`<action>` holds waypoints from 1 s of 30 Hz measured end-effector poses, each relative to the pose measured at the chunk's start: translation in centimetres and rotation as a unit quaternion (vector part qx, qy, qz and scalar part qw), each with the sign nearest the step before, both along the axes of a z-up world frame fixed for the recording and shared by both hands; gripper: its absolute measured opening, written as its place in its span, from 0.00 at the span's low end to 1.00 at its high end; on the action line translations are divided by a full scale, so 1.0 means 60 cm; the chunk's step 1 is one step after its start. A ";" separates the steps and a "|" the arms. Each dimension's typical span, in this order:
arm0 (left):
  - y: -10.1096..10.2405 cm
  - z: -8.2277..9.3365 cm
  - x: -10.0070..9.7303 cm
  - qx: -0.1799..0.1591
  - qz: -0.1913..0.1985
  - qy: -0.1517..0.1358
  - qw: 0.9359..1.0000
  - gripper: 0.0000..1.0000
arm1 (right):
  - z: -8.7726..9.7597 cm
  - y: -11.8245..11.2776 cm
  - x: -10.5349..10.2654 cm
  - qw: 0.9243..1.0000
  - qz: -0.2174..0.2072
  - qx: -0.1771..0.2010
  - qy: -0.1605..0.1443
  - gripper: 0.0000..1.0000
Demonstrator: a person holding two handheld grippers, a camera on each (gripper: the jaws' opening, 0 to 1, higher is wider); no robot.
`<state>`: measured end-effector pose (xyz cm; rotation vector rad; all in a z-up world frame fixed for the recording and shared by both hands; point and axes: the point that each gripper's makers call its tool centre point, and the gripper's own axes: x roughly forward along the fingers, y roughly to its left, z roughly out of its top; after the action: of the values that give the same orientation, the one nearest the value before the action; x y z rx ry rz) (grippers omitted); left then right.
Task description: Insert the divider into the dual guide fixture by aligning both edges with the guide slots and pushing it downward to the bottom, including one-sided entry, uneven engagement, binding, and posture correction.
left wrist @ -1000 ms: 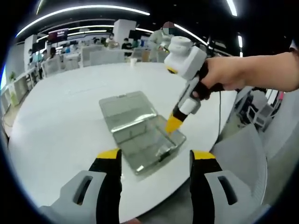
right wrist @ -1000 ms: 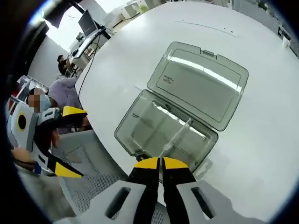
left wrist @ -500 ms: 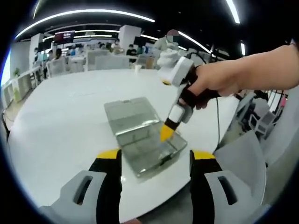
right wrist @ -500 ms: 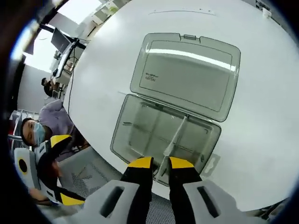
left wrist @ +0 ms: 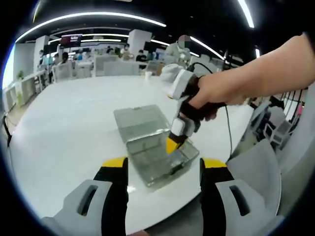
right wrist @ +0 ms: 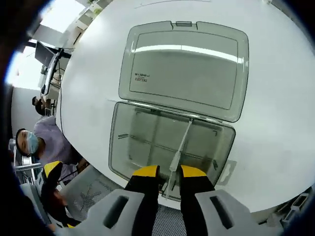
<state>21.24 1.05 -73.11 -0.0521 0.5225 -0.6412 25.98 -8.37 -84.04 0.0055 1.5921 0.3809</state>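
Right gripper view: divider going down into the clear box

The right gripper (right wrist: 169,173) stands over the box (right wrist: 170,147) on the white tabletop (right wrist: 275,123), jaws slightly apart astride the divider (right wrist: 180,146), which sits inside the box across its width — lid (right wrist: 184,69) lying open behind. Seating looks underway; next, press down evenly so both edges follow their slots. The left gripper (left wrist: 165,172) waits short of the box, jaws wide — holding nothing.

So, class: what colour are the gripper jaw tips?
Yellow on black jaws, clearest on the left gripper in the left gripper view.
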 end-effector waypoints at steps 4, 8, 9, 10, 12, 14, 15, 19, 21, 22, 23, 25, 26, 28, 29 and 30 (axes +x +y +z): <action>0.002 0.000 0.000 0.000 0.001 -0.001 1.000 0.57 | -0.004 -0.001 -0.004 1.000 -0.002 -0.011 0.005 0.07; 0.002 0.002 -0.001 0.000 0.001 -0.003 1.000 0.57 | -0.008 -0.002 -0.005 1.000 -0.014 -0.018 0.013 0.05; 0.002 0.002 -0.001 0.000 0.002 -0.003 1.000 0.57 | -0.009 -0.002 -0.001 1.000 -0.014 -0.019 0.010 0.05; 0.002 0.002 -0.001 0.000 0.002 -0.003 1.000 0.57 | -0.012 -0.003 0.002 1.000 -0.018 -0.023 0.010 0.05; 0.003 0.002 -0.001 0.000 0.003 -0.003 1.000 0.57 | -0.016 -0.005 0.002 0.999 -0.024 -0.028 0.017 0.03; 0.004 0.003 -0.001 0.000 0.003 -0.004 1.000 0.57 | -0.017 -0.007 0.001 0.999 -0.024 -0.035 0.017 0.01; 0.004 0.003 0.000 0.000 0.004 -0.004 1.000 0.57 | -0.017 -0.007 0.000 0.999 -0.026 -0.034 0.018 0.01; 0.008 0.003 0.000 0.001 0.006 -0.004 1.000 0.57 | -0.017 -0.008 0.001 0.998 -0.033 -0.040 0.018 0.00; 0.008 0.003 0.000 0.001 0.007 -0.004 1.000 0.57 | -0.018 -0.009 0.001 0.998 -0.027 -0.045 0.015 0.00; 0.008 0.003 0.000 0.001 0.007 -0.004 1.000 0.57 | -0.017 -0.009 0.001 0.998 -0.026 -0.047 0.014 0.00; 0.008 0.004 0.000 0.001 0.007 -0.004 1.000 0.57 | -0.015 -0.008 -0.002 0.998 -0.025 -0.049 0.012 0.00; 0.007 0.004 0.000 0.001 0.006 -0.004 1.000 0.57 | -0.014 -0.008 -0.004 0.998 -0.022 -0.052 0.009 0.00; 0.007 0.003 0.000 0.001 0.006 -0.004 1.000 0.57 | -0.013 -0.008 -0.003 0.998 -0.021 -0.053 0.007 0.00; 0.006 0.003 -0.001 0.002 0.006 -0.004 1.000 0.57 | -0.014 -0.009 -0.002 0.998 -0.021 -0.054 0.004 0.00; 0.006 0.003 -0.001 0.002 0.005 -0.004 1.000 0.57 | -0.013 -0.010 -0.003 0.998 -0.024 -0.056 0.003 0.00; 0.006 0.004 -0.001 0.002 0.005 -0.005 1.000 0.57 | -0.012 -0.009 -0.004 0.998 -0.027 -0.055 0.003 0.00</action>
<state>21.17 1.42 -72.90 -0.0481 0.5145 -0.6295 25.74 -8.91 -84.77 -0.0348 1.6146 0.2508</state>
